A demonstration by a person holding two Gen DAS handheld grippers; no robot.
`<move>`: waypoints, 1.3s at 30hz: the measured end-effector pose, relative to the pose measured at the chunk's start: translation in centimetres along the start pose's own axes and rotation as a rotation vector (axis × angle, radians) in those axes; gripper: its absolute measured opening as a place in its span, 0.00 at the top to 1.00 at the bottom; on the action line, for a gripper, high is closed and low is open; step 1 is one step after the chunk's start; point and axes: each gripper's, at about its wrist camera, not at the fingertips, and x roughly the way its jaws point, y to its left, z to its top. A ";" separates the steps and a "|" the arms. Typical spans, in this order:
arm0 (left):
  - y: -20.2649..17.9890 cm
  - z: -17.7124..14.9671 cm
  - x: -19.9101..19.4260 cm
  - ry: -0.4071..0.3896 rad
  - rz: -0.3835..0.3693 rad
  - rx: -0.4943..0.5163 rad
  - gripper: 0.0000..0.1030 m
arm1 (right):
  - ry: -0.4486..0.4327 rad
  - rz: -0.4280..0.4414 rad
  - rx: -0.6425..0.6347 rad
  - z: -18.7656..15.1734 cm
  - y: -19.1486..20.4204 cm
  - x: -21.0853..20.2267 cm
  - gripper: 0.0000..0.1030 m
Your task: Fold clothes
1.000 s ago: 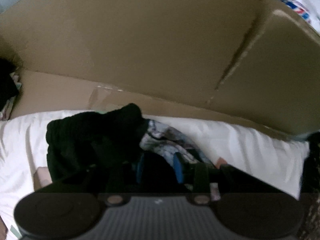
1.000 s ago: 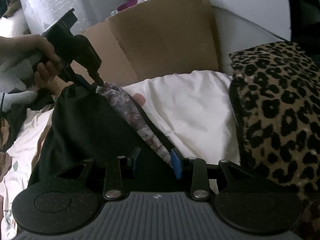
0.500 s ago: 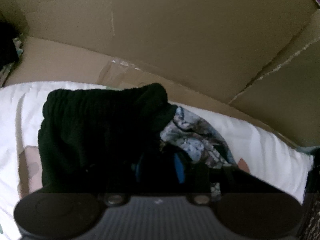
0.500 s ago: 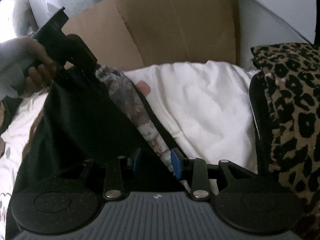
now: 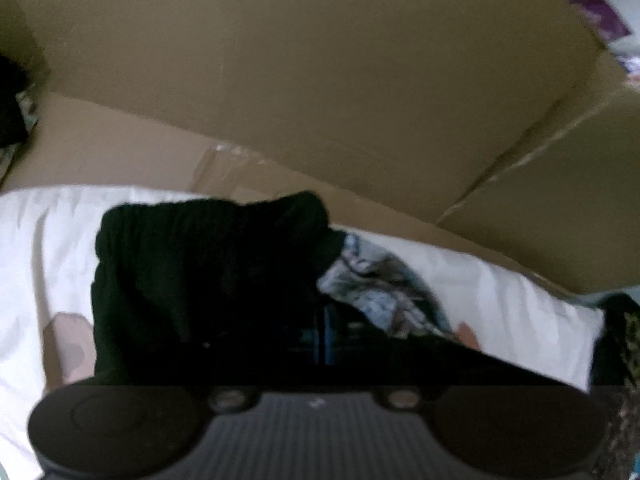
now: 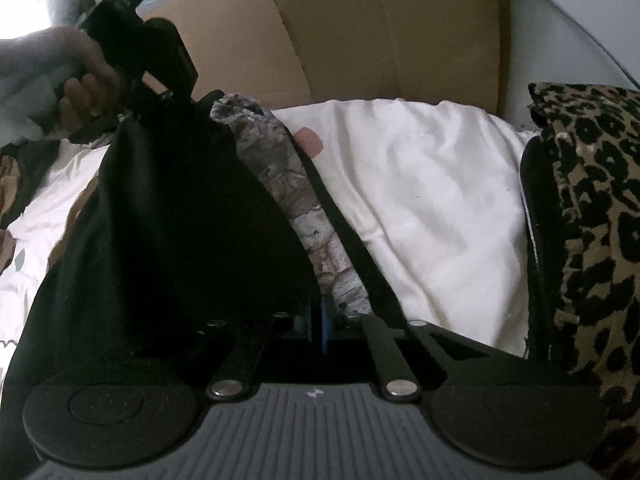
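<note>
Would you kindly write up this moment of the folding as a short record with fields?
garment: black garment with a grey patterned lining, stretched between both grippers
left gripper: jaws just closed, pinching the garment's far end
right gripper: jaws just closed, pinching the near end
surface: white bedding
right of garment: leopard-print fabric
behind: cardboard box

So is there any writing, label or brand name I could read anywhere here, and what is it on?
None can be read.
Purple packaging behind the cardboard box: print too blurred to read.
Small white mark on the right tongs' grey body: a symbol, not letters.
Leopard-print fabric: pattern only.
</note>
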 end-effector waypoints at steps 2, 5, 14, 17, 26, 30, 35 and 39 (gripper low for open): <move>-0.1 0.3 -0.8 -0.010 -0.023 0.012 0.98 | -0.021 -0.001 -0.002 0.0 0.2 -0.6 1.00; -0.4 0.9 -2.5 -0.034 -0.058 0.029 0.98 | -0.057 -0.005 -0.003 0.0 0.6 -1.6 1.00; -1.5 1.7 -4.3 -0.064 -0.085 0.059 0.98 | -0.138 -0.042 0.045 0.5 0.2 -3.7 1.00; -2.0 1.8 -4.3 -0.072 -0.092 0.063 0.98 | -0.145 -0.059 0.056 0.6 -0.1 -3.8 1.00; -2.6 1.7 -2.7 -0.088 -0.111 0.028 0.98 | -0.127 -0.108 0.072 0.6 -0.7 -2.9 1.00; -3.1 1.5 -0.8 -0.067 -0.102 0.065 0.98 | -0.096 -0.128 0.071 0.3 -1.1 -2.2 1.00; -4.5 0.8 0.0 -0.039 -0.049 0.165 0.81 | -0.076 -0.146 0.103 -0.1 -1.5 -1.8 0.96; -5.8 -0.3 -1.0 -0.050 -0.090 0.233 0.55 | -0.129 -0.160 0.140 -0.3 -1.8 -3.4 0.82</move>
